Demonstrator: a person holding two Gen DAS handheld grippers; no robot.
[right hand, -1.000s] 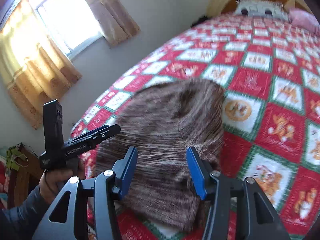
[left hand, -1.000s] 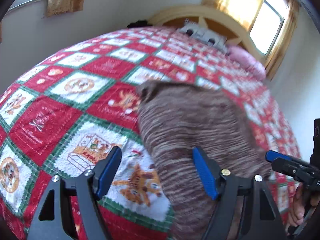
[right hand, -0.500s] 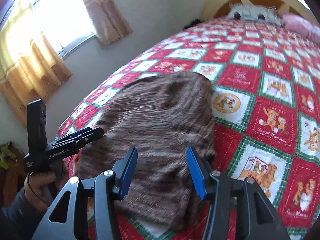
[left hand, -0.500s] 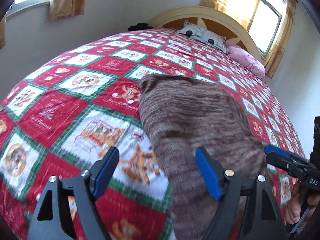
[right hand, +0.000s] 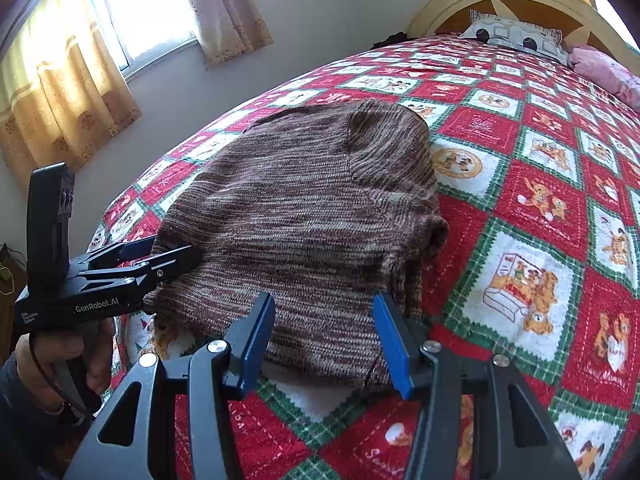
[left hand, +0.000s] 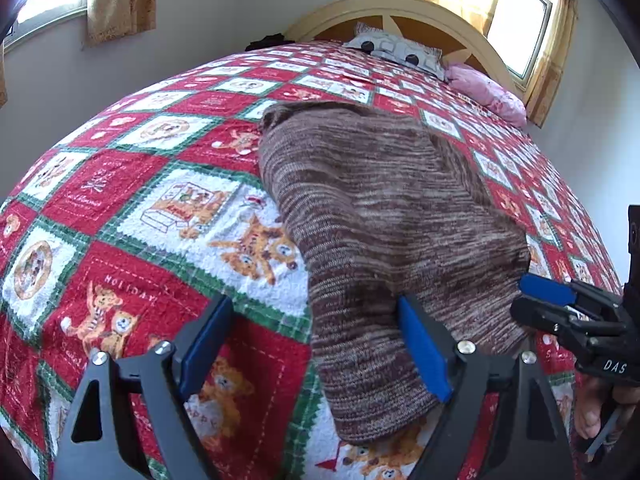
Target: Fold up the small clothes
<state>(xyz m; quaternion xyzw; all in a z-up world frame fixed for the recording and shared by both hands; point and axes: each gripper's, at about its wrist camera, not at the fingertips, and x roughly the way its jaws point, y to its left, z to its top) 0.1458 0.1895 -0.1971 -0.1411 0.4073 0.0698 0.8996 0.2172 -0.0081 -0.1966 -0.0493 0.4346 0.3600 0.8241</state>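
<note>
A brown striped knit sweater (left hand: 384, 216) lies folded on the red, white and green holiday quilt (left hand: 132, 208); it also shows in the right wrist view (right hand: 296, 220). My left gripper (left hand: 316, 344) is open and empty, hovering over the sweater's near left edge. My right gripper (right hand: 324, 336) is open and empty, just above the sweater's near hem. Each gripper shows in the other's view: the right one (left hand: 548, 300) at the sweater's right edge, the left one (right hand: 160, 256) at its left edge.
The quilt (right hand: 540, 208) covers the whole bed. A patterned pillow (left hand: 396, 50) and a pink pillow (left hand: 488, 92) lie by the cream headboard (left hand: 400, 8). Curtained windows (right hand: 132, 28) stand on the walls around the bed.
Both grippers have pulled back and lifted a little from the sweater. The sweater has settled flat on the quilt. Both stay open.
</note>
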